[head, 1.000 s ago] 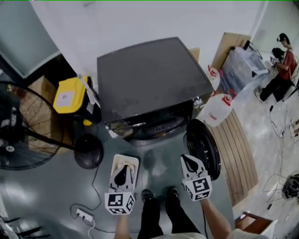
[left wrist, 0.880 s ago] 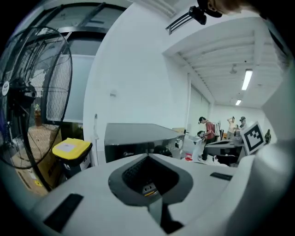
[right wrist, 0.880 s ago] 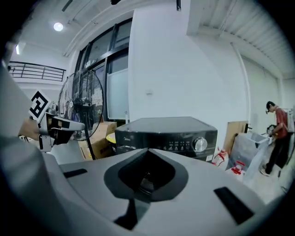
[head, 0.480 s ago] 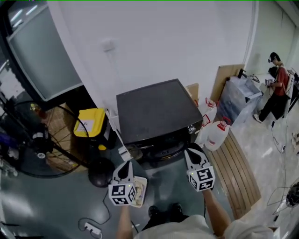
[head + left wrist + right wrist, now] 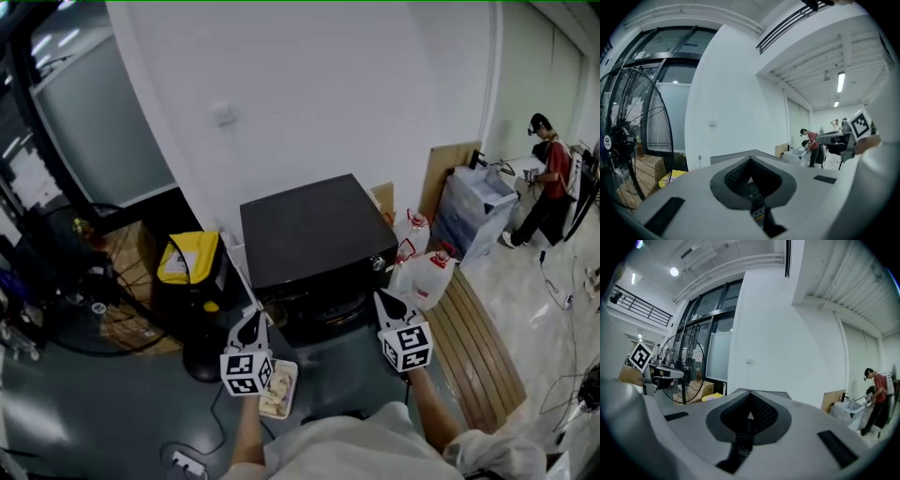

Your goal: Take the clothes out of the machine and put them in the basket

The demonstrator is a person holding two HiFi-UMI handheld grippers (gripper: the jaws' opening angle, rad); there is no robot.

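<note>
Head view looks steeply down on a grey floor, and from the left I see a big fan (image 5: 633, 140), then a yellow box (image 5: 190, 259) against the wall.

Next comes the left gripper (image 5: 249, 325), held up in front of the person. Its jaws are pressed together with nothing between them.

Just below it on the floor sits the basket (image 5: 294, 375), a pale oblong tray. Its long axis runs from the person's feet toward the machine, tilted a little to the right at the far end. Some light cloth (image 5: 276, 398) lies in it already.

The machine (image 5: 314, 230) stands against the white wall, dark and boxy, with its front facing the person. Its opening is tucked under the top edge from here, so I cannot tell whether clothes remain inside.

The right gripper (image 5: 383, 302) hangs level with the left one, its jaws closed tight and empty too.

Further right are two white jugs (image 5: 424, 275), a slatted bench (image 5: 480, 342) and a person (image 5: 548, 178) well off in the corner.

My guess is this falls between trips, with neither hand carrying anything. The next move calls for stooping, spreading one pair of jaws and reaching into the front opening for a garment.
</note>
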